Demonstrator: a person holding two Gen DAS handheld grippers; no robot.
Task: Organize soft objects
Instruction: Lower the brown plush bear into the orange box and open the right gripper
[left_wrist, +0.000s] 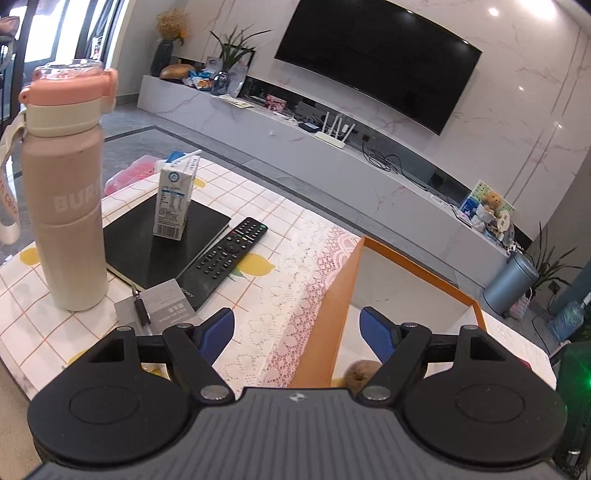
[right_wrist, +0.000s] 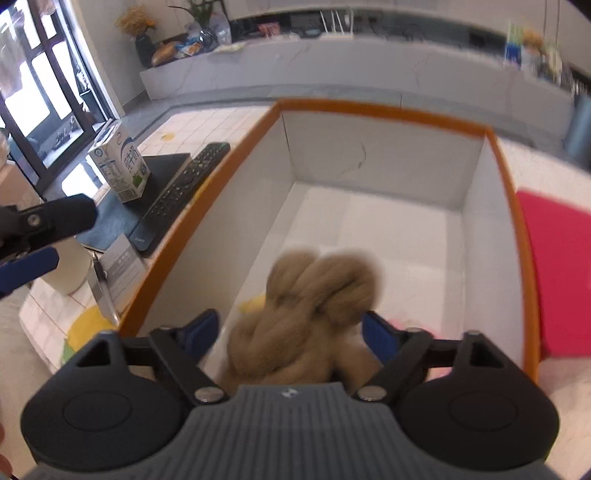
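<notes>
Carrying an orange-rimmed box (right_wrist: 491, 236) near its front edge, the desk (left_wrist: 258, 273), with a black remote (left_wrist: 229, 254) just beside the box's left wall. Lying inside the box at its near end, the brown plush toy (right_wrist: 306, 314), sitting between the right gripper's (right_wrist: 291, 332) spread fingers, pads seemingly not pressing it; hovering over the left wall, the left gripper (left_wrist: 297, 328), fingers apart and empty. Risking a snag: fur catching on a finger while pulling away, dragging the toy back out.
</notes>
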